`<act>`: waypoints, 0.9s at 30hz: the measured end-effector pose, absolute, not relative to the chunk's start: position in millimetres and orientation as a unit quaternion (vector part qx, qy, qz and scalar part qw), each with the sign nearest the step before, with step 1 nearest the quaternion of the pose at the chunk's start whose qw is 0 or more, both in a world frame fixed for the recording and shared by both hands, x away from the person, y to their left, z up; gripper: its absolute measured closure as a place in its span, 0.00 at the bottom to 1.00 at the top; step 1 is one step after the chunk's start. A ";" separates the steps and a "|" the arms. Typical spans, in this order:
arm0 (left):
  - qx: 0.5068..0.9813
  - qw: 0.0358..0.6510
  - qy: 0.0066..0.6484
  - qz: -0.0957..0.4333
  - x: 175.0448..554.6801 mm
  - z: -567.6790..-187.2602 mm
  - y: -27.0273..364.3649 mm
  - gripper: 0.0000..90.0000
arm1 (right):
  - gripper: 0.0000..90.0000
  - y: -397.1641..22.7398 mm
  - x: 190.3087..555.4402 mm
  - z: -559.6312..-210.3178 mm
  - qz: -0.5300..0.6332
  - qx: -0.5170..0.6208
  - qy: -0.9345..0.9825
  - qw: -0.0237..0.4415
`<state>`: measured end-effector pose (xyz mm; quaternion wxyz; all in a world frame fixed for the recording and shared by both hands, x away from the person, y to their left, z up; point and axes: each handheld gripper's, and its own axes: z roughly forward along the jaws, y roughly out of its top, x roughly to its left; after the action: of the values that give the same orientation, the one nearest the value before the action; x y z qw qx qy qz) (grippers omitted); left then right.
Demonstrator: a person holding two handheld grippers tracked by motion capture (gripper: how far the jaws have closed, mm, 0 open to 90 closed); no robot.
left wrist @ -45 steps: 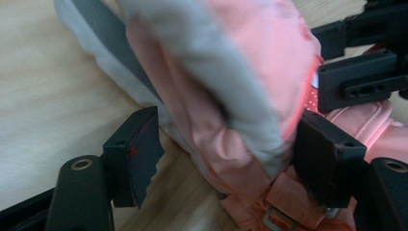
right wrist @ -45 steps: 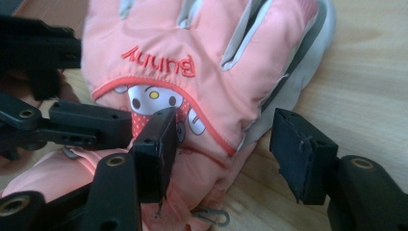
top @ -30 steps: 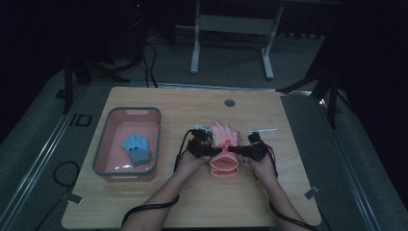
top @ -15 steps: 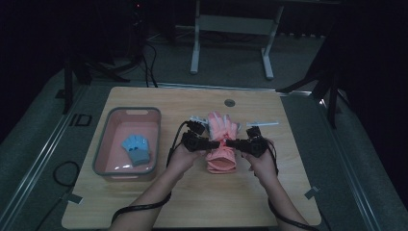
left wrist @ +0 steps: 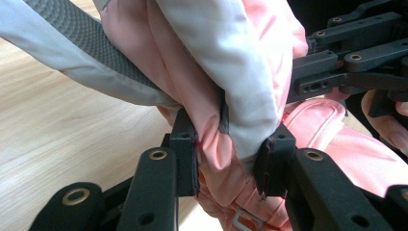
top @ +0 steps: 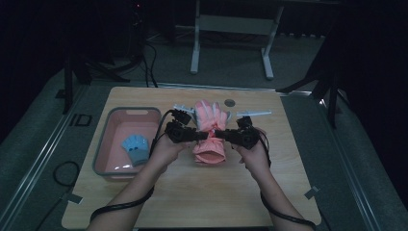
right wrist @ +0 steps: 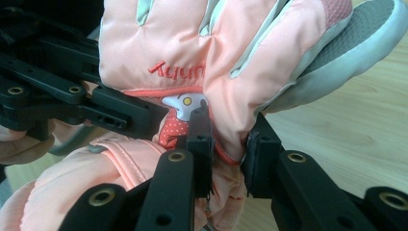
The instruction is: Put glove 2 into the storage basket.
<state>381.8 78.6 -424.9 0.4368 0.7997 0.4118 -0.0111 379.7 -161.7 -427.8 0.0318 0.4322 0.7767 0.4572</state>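
Observation:
A pink padded glove (top: 210, 130) with pale grey trim hangs above the middle of the wooden table (top: 202, 192), fingers pointing to the far side and cuff toward the person. My left gripper (top: 199, 135) is shut on its left edge near the wrist; in the left gripper view the pads (left wrist: 185, 144) pinch bunched pink fabric (left wrist: 250, 57). My right gripper (top: 222, 134) is shut on the opposite edge; in the right gripper view its jaws (right wrist: 231, 132) squeeze the glove (right wrist: 192, 43) just below the red lettering. The two grippers face each other across the glove.
A pink tub (top: 111, 139) with a grey rim stands at the table's left, holding a small blue glove (top: 136, 148). A small round disc (top: 229, 102) lies near the far edge. A metal stand's legs (top: 231, 29) rest on the floor beyond the table.
Both hands have risen and moved toward the far side, carrying the pink glove up off the table. The grips on it look unchanged.

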 end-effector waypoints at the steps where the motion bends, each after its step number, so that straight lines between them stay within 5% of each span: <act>1: 0.801 0.435 0.411 -0.010 381.5 -422.7 81.6 0.74 | 0.84 -158.9 380.0 -425.8 0.458 0.431 0.777 0.030; 27: 0.781 0.426 0.455 0.033 364.9 -384.3 203.4 0.74 | 0.84 -33.6 390.1 -390.6 0.466 0.381 0.799 0.019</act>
<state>364.9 203.4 -384.3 0.4265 0.7811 0.4549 0.0332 390.1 -33.6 -390.6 0.0195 0.3807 0.7986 0.4657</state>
